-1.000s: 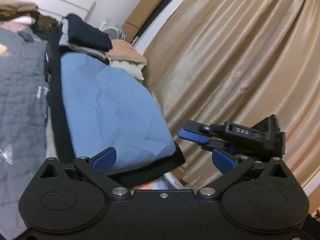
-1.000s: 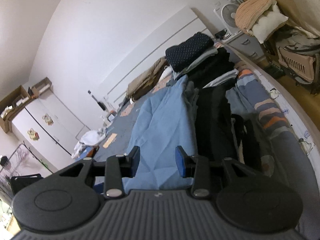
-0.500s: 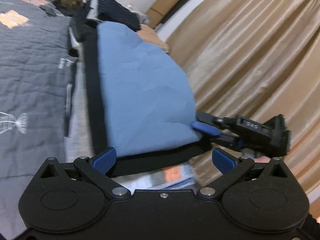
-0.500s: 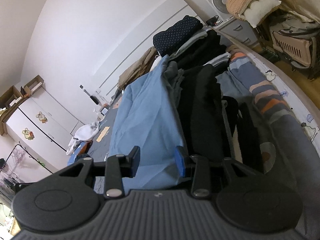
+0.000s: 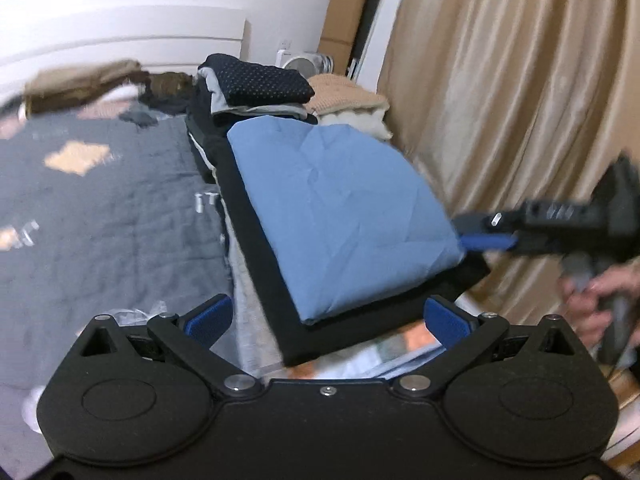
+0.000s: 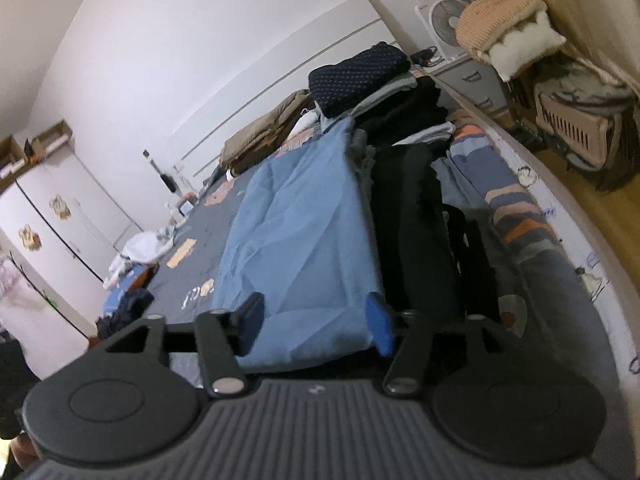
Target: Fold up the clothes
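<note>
No text can be read with any certainty. The grey quilt (image 5: 100, 216) carries pale printed marks, and the right gripper's (image 5: 486, 232) body bears a light marking, but blur leaves both illegible. In the right wrist view, the stickers on the white wardrobe (image 6: 60, 216) are pictures, not words.

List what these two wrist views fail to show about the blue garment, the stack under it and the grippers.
- Blue garment: its near edge is hidden in the right wrist view by the right gripper, whose fingers are opening around it.
- Black garment beneath: mostly covered by the blue one.
- Right gripper in the left wrist view: motion-blurred.
- Left gripper: body hides the bed below.
</note>
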The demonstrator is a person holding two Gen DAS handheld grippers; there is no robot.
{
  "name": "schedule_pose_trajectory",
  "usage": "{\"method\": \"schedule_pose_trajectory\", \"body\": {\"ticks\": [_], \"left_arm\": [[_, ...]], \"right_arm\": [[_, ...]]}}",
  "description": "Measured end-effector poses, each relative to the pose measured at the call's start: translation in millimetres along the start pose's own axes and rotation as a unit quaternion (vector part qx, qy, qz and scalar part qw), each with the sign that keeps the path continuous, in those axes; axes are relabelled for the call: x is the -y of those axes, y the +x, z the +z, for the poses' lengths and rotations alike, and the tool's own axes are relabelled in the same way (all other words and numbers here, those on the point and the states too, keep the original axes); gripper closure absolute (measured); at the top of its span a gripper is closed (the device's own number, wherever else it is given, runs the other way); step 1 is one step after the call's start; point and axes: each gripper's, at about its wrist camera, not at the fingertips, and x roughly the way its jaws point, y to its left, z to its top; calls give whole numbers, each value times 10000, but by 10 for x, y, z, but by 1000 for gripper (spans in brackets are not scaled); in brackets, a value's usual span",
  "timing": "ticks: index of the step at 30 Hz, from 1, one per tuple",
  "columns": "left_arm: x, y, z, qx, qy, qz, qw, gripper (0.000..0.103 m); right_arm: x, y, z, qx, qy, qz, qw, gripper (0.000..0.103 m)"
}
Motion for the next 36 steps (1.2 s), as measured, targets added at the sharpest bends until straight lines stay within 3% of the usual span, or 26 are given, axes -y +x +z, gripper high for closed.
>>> {"method": "schedule_pose_trajectory", "body": {"ticks": [2,5,8,12,22,36], "left_arm": [[68,-18,18,-87,114,198,9997,0],[89,-65,85,-204,25,162,9997,0],[85,-124,153,-306,-88,265,9991,0],[123,-195,238,-372,-127,423,9983,0],[170,-347,445,-583,-258,463,9969,0],[337,-503,666,-636,-66,458,9969,0]], "right_arm": [[-97,-69,11,-1,-148,-127,9998,27],[-233,-176,40,-17,-339,-301,9990,15],[-344,-255,83,-88,-492,-533,9973,10],[-468,-328,142,-259,-698,-815,9939,8],[-718,-395,224,-847,-894,-1065,9867,8],[-1074,-655,363,-892,-1124,-1236,9819,8]]}}
